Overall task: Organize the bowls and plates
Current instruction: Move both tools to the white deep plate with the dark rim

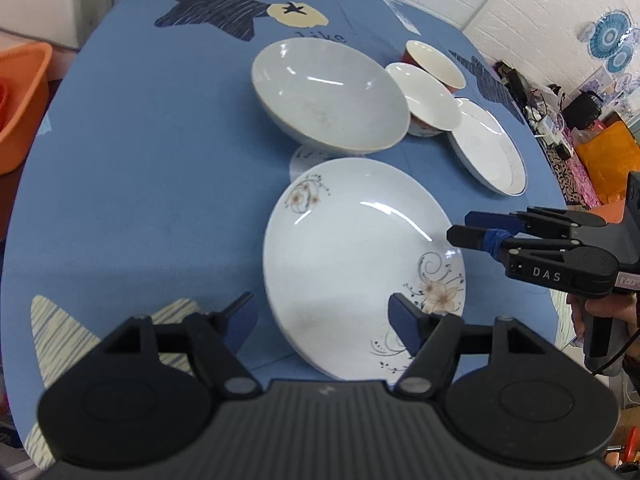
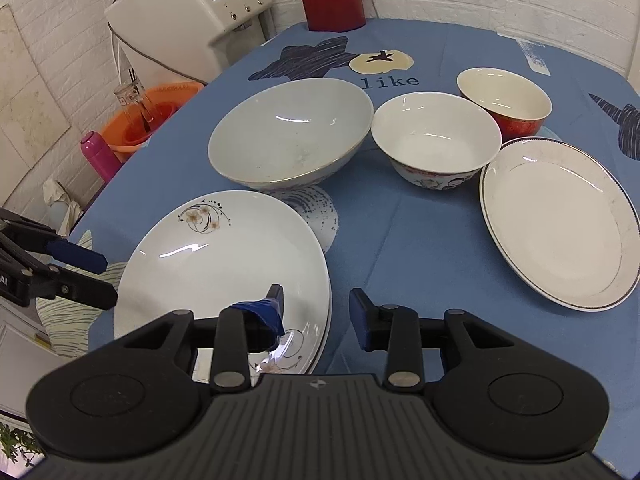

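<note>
While the flowered plate (image 1: 360,256) lies flat low in the frame, the left gripper (image 1: 324,322) straddles its near rim with jaws wide, gripping nothing; the right gripper (image 2: 316,308), narrowly parted, brackets the opposite rim without visibly pinching it, likely to steady it.

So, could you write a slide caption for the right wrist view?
Right gripper hovers open over the flowered plate's rim; three bowls and a gold-rimmed plate wait beyond.
</note>
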### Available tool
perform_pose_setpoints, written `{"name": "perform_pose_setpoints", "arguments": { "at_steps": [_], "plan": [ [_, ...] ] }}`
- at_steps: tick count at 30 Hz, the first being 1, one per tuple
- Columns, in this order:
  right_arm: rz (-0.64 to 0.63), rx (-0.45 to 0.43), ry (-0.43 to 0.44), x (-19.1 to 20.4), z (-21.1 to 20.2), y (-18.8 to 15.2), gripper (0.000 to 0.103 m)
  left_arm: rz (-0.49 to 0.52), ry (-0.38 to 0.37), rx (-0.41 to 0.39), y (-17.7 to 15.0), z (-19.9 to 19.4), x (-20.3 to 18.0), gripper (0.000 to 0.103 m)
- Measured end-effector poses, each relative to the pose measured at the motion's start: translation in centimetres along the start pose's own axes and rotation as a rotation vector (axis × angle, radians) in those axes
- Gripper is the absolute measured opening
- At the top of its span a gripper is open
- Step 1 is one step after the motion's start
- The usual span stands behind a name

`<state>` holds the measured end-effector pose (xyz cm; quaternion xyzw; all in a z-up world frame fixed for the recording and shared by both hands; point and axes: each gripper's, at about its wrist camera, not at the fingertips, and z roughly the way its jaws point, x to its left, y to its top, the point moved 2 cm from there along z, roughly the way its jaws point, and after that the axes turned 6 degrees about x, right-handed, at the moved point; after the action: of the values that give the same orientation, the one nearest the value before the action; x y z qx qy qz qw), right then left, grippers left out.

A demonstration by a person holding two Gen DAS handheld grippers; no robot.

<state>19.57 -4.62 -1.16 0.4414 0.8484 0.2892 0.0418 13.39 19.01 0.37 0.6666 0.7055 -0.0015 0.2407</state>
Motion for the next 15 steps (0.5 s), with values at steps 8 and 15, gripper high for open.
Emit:
{"name": "perform_pose_setpoints", "arguments": {
  "at_steps": [8,15],
  "plan": [
    [0.018,-0.059,-0.107,-2.9,-3.6,-1.6,0.022,0.077,-0.095,-0.041,3.0,1.3,-6.5,0.073],
    [0.132,-0.117,-0.233,-9.7,-8.3,-3.0,0.025,0.057,-0.123,-0.064,7.6,4.4,-12.9,0.074]
  ]
}}
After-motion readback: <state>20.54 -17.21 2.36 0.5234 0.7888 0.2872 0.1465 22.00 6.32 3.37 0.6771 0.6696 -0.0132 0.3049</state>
